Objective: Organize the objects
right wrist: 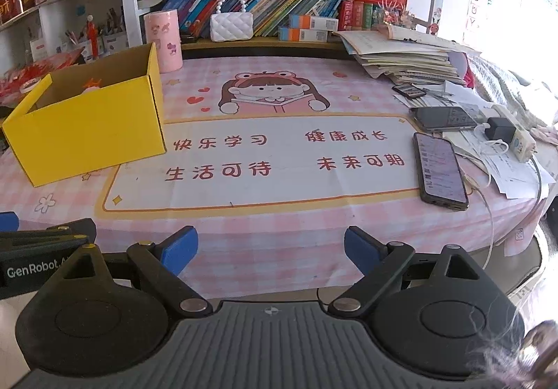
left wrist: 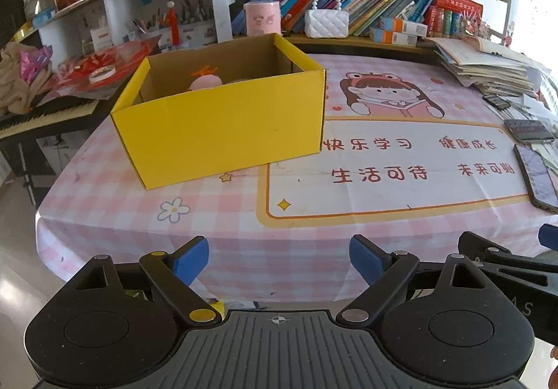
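While the yellow box (left wrist: 223,124) sits on the pink checked tablecloth (left wrist: 104,193) in the middle left of the left wrist view, it lies up and slightly left of the left gripper (left wrist: 279,261), whose blue pads stand wide apart with nothing between them. A pink toy (left wrist: 205,81) with an orange top shows just above the box's near wall, inside it; what else is in there I cannot tell. In the right wrist view the same yellow box (right wrist: 87,131) is pushed to the far left of the frame, well off the line of the right gripper (right wrist: 271,251), which is likewise spread open and empty. So the box is the nearer reach for the left hand, I judge, and its long side runs roughly across the frame, tilted so that one corner points toward the bottom of the picture.

Out from the box, the middle of the cloth is bare apart from its printed cartoon. Loose things lie toward the right edge: a phone (right wrist: 440,171) face up, closest to the right gripper, and a second phone (right wrist: 443,117) above it beside a stack of papers (right wrist: 401,58). Anything gathered from there would have to travel leftward across the frame to the box.
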Demonstrator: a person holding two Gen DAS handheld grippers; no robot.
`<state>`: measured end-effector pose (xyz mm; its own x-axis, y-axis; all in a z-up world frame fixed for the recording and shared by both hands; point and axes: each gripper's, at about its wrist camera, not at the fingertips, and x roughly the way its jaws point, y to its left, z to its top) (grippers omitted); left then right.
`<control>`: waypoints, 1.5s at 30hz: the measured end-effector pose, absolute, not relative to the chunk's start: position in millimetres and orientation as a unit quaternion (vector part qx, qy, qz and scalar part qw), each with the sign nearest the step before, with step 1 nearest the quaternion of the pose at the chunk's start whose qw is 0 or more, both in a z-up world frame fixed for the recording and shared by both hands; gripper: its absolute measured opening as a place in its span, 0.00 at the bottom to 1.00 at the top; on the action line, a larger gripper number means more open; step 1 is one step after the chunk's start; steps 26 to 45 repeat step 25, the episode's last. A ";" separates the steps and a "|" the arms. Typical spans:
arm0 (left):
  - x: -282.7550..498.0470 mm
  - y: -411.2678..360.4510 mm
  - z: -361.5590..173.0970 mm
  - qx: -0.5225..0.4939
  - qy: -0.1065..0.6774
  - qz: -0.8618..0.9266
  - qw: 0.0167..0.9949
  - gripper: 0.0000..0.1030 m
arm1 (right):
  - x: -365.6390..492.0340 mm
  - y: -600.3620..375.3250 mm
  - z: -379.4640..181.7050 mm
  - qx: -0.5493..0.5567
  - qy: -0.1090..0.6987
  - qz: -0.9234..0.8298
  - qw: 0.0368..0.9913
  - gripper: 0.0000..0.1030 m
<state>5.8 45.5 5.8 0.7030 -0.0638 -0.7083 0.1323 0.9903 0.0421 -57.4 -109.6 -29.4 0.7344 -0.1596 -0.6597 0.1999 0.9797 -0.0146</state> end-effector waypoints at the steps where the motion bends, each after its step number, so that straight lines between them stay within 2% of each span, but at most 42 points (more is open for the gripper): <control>1: 5.8 45.8 5.8 0.044 0.382 -0.052 0.922 0.87 | -57.3 -110.0 -29.0 0.028 0.351 -0.097 0.931 0.88; 45: 9.4 42.2 0.9 0.034 0.398 -0.034 0.916 0.87 | -53.2 -115.0 -33.9 0.023 0.361 -0.086 0.928 0.88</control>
